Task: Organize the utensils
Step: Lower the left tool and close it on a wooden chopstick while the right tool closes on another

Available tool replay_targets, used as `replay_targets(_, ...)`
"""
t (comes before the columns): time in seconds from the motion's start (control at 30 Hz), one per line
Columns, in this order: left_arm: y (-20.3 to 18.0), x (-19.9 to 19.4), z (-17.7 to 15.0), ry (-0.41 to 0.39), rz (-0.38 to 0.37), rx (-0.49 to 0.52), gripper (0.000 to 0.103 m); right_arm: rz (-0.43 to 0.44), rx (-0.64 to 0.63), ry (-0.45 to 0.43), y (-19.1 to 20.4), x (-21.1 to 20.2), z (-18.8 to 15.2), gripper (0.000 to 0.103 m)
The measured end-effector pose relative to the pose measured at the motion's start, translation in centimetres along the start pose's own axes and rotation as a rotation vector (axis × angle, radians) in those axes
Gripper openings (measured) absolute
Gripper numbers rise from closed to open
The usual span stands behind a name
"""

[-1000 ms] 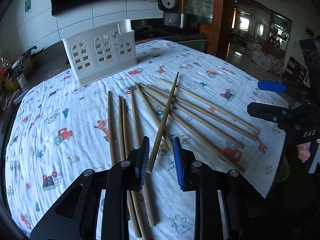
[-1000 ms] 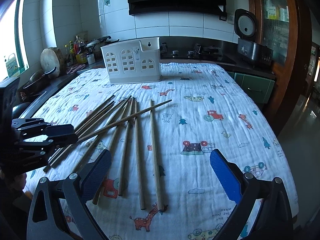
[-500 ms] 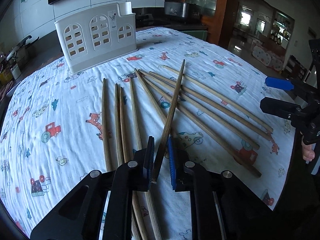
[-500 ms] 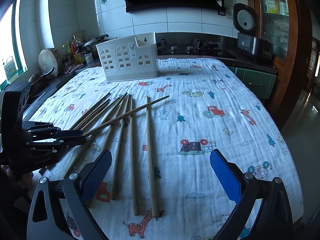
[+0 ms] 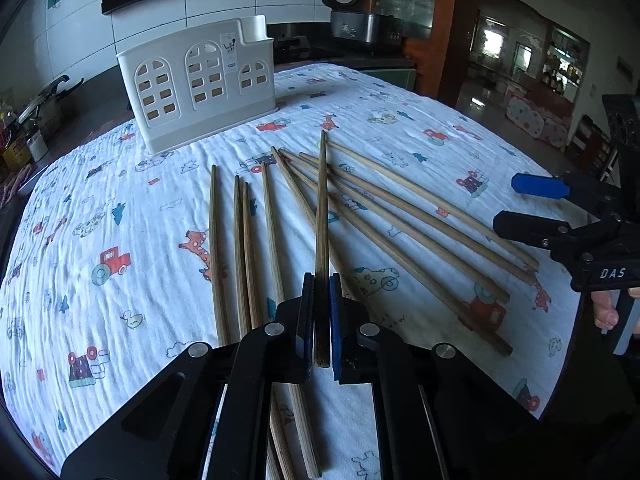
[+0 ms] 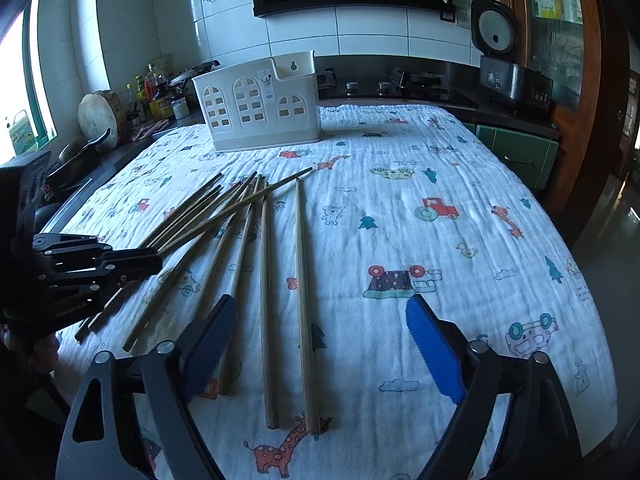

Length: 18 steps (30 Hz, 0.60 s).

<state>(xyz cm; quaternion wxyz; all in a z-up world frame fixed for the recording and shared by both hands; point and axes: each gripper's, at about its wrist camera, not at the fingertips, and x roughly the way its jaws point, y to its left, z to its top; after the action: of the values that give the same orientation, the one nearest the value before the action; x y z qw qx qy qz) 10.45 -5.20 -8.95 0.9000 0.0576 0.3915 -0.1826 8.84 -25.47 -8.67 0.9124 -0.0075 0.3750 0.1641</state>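
Several long wooden chopsticks [image 5: 244, 248] lie fanned on a white cartoon-print cloth [image 5: 100, 220]. My left gripper [image 5: 321, 280] is shut on the near end of one chopstick [image 5: 321, 216], which points toward the white plastic utensil holder [image 5: 200, 84] at the back. In the right wrist view the same gripper [image 6: 156, 258] holds that chopstick [image 6: 240, 204] lifted over the pile. My right gripper [image 6: 320, 340] is open and empty, its jaws wide apart above two chopsticks [image 6: 302, 280] near the front edge. The holder [image 6: 260, 108] stands upright at the far side.
A counter with bottles and a wooden board [image 6: 100, 114] runs along the left. A stove and a rice cooker [image 6: 496, 40] stand behind the table. The cloth's right half [image 6: 460, 220] holds only printed pictures. The right gripper shows in the left wrist view [image 5: 568, 216].
My left gripper has closed on the chopstick that lay across the pile and raised it. The right gripper has come forward and lower over the near chopsticks, still open.
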Motion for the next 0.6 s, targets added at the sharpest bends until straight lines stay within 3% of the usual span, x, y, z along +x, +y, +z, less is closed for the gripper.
replay_targets(0.23, -0.1, -3.7, 0.5, -0.090, 0.023, -0.021, 0.006, 0.010, 0.006, 0.024, 0.1, 1.0, -0.2, 0.062)
replay_targets(0.5, 0.1, -6.8, 1.4, -0.173, 0.036, -0.044, 0.006, 0.027, 0.017, 0.031, 0.5, 1.9, -0.2, 0.030)
replay_targets(0.6, 0.3, -7.5, 1.7, -0.190, 0.039, -0.051, 0.006, 0.019, 0.008, 0.039, 0.7, 2.2, -0.1, 0.025)
